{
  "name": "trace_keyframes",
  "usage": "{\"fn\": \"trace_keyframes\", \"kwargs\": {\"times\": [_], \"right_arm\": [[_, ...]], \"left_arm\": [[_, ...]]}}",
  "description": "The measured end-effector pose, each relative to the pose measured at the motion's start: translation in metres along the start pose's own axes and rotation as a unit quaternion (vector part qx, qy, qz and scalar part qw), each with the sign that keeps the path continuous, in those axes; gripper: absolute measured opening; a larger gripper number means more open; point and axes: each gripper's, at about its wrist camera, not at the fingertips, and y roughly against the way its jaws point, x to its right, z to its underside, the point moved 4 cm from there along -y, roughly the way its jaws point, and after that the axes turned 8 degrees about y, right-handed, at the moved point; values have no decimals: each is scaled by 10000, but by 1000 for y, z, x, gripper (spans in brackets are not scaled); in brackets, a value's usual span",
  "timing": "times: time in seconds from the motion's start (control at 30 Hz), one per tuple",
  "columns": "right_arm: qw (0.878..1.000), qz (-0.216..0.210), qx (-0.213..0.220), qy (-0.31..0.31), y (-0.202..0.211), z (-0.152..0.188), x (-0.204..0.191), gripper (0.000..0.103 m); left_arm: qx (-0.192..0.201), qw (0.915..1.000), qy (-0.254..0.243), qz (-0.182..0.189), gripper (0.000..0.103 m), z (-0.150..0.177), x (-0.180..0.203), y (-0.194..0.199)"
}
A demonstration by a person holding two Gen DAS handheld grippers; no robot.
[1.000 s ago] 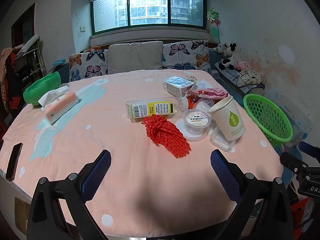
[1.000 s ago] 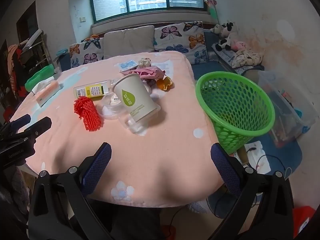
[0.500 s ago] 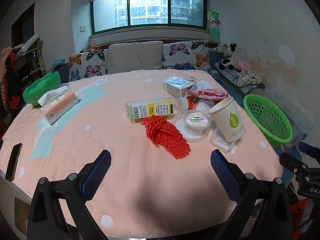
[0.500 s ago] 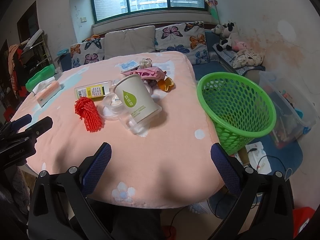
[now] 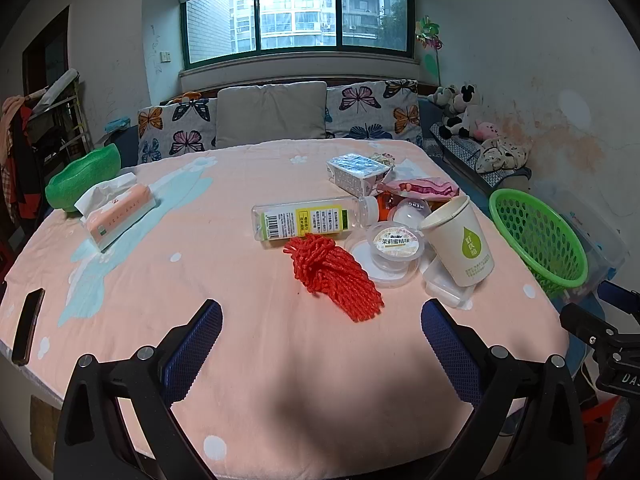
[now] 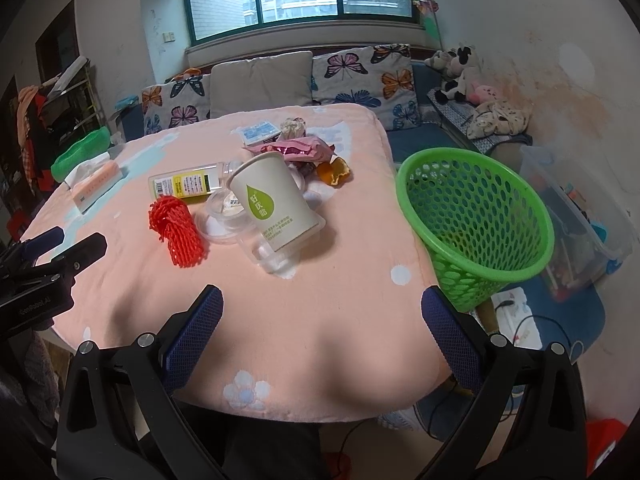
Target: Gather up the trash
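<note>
Trash lies in a cluster on the pink tablecloth (image 5: 224, 280): a red foam net (image 5: 332, 276) (image 6: 176, 232), a clear bottle with a yellow label (image 5: 308, 220) (image 6: 186, 184), a lidded jelly cup (image 5: 396, 244), a tilted paper cup (image 5: 460, 240) (image 6: 272, 204), a small carton (image 5: 356, 174), a pink wrapper (image 5: 420, 188) (image 6: 300, 148) and orange peel (image 6: 334, 170). A green mesh basket (image 5: 538, 236) (image 6: 476, 220) stands off the table's right edge. My left gripper (image 5: 320, 340) is open, short of the red net. My right gripper (image 6: 322, 332) is open over the table's near edge.
A tissue pack (image 5: 118, 210), a green bowl (image 5: 82, 180) and a black phone (image 5: 28, 330) sit on the table's left side. A sofa with butterfly cushions (image 5: 276, 120) is behind. A clear storage box (image 6: 580, 208) stands beyond the basket.
Both views have crept slightly forward and upward; the trash and basket have not moved. Both grippers stay open.
</note>
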Motion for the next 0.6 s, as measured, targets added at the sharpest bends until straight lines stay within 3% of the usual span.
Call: {"fn": "trace_keyframes", "kwargs": {"times": [0.6], "right_arm": [[9999,-58,-35,91,-12,-9,-3,98]], "left_arm": [[-97,9999,2,-51,97,-8,-3,-17]]}}
